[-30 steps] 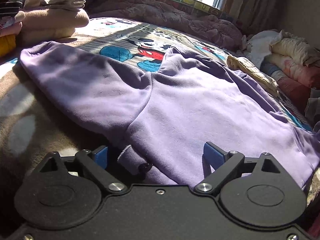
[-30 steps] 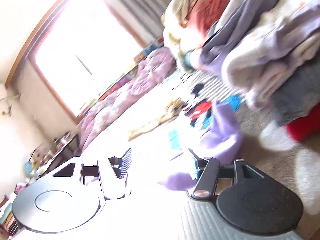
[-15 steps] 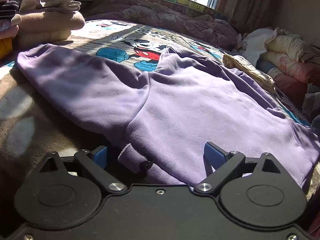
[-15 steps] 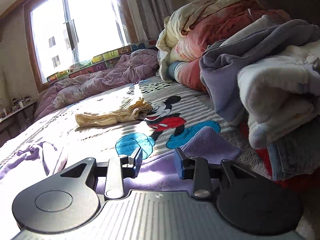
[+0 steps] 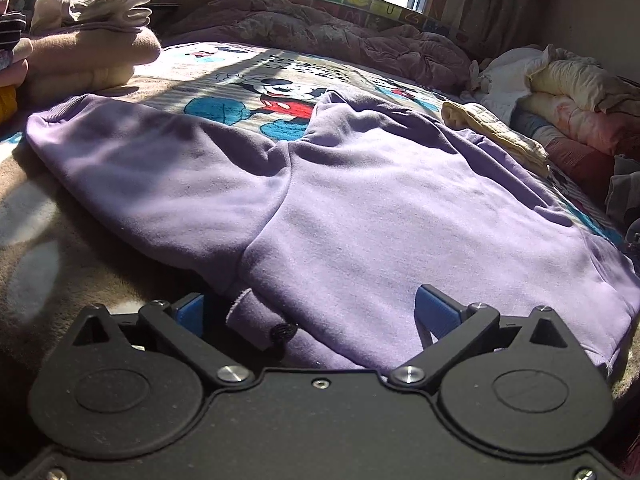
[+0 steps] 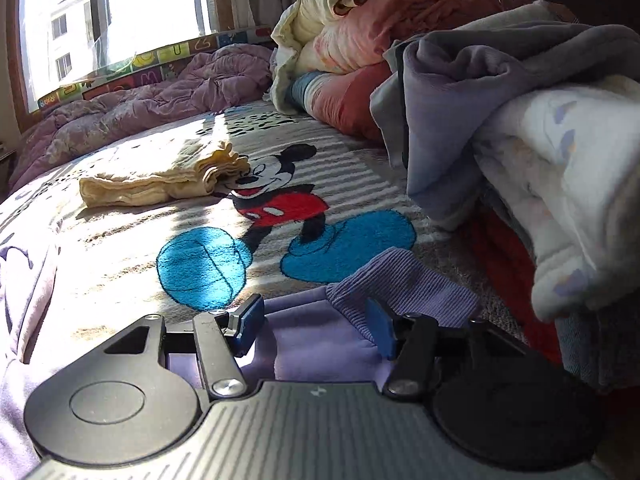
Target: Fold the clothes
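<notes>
Two grippers sit low at the sweatshirt (image 5: pixel 360 220), which lies spread flat on the blanket (image 6: pixel 120 248): left gripper (image 5: pixel 308 312) spread wide over the hem, right gripper (image 6: pixel 316 324) spread at the ribbed cuff (image 6: pixel 400 284), likely lining up grabs. Sweatshirt is soft purple fleece, sleeve out sideways; yellow cloth (image 6: pixel 160 180) beyond it.

Letter "M" – on window-ledge alphabet mat (image 6: pixel 150 76).

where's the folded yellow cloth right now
The yellow cloth lies on the cartoon blanket, left of centre in the right wrist view, just beside the mouse's head; in the left wrist view it's right of the purple sweatshirt.
</notes>
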